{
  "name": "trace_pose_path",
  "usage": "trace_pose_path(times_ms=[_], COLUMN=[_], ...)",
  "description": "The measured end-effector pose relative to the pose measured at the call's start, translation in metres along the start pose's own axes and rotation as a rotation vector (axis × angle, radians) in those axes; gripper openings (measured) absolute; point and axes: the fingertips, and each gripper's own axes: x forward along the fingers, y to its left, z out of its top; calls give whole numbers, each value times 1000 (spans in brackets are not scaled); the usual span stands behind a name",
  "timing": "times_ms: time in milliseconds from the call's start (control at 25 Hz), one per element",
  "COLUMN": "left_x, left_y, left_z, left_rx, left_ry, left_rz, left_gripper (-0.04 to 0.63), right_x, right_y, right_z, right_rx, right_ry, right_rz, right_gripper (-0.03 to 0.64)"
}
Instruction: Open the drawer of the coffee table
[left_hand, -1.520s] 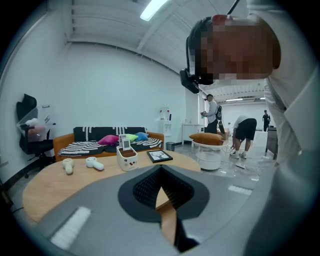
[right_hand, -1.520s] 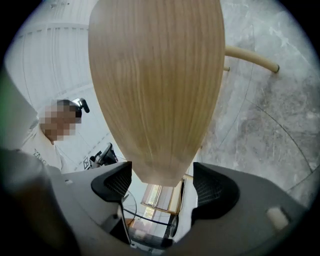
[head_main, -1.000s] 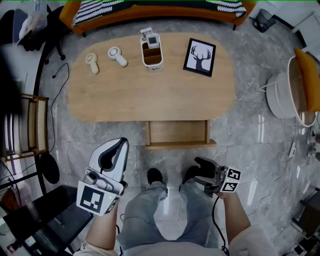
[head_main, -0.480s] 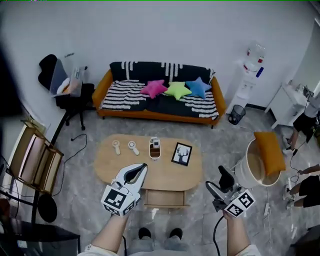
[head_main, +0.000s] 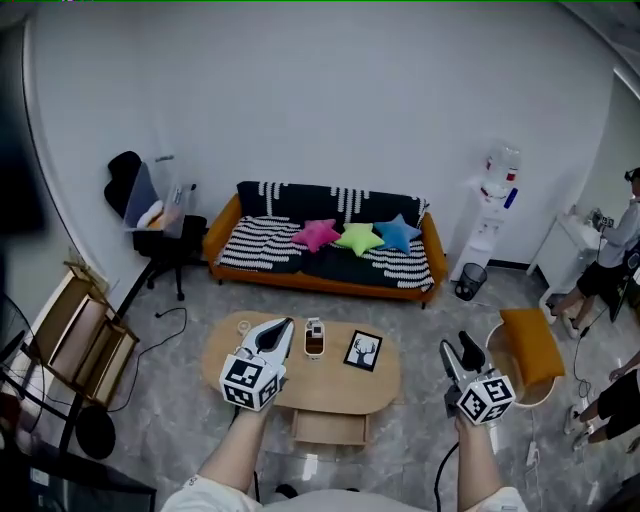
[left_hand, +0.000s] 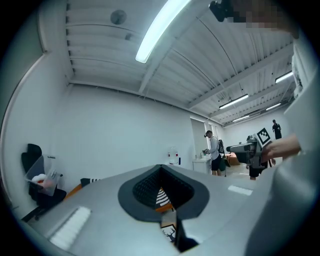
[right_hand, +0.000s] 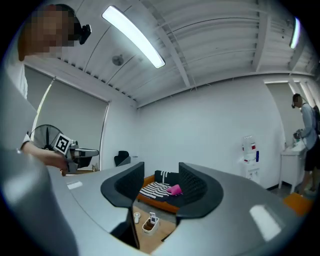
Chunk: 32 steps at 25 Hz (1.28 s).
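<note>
The oval wooden coffee table (head_main: 300, 388) stands on the grey floor below me, and its drawer (head_main: 328, 428) is pulled out toward me. Both grippers are held high and level, well away from the drawer. My left gripper (head_main: 284, 326) hangs over the table's left part; in the left gripper view (left_hand: 160, 170) its jaws meet at the tips with nothing in them. My right gripper (head_main: 458, 346) is off the table's right end. Its jaws (right_hand: 161, 176) are closing, still apart, with only the far sofa showing between them.
A caddy (head_main: 314, 340) and a framed deer picture (head_main: 363, 351) sit on the table. Behind it is a striped sofa (head_main: 330, 255) with cushions. An office chair (head_main: 160, 235), a wooden folding chair (head_main: 80, 335), a white basket (head_main: 525, 360), a water dispenser (head_main: 497, 195) and a person (head_main: 615, 250) surround the area.
Both grippers have risen far above the table and now point level. The view has lifted from the table to the whole room. The right gripper has rolled. The drawer stays pulled out.
</note>
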Motion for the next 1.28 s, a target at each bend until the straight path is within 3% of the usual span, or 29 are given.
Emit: trace_pose_path(times_ms=[120, 280, 1280], left_x=[4, -3, -8], left_y=[1, -4, -14], left_z=[-4, -6, 5], left_rx=[-4, -2, -7], left_ry=[16, 26, 39], left_rz=[17, 25, 32], left_gripper=[-2, -2, -2], right_x=[4, 2, 6], right_y=[3, 8, 20], right_z=[1, -1, 15], right_rx=[-41, -88, -161], right_ry=[6, 4, 37], right_rz=[-19, -40, -27], right_gripper=[167, 5, 3])
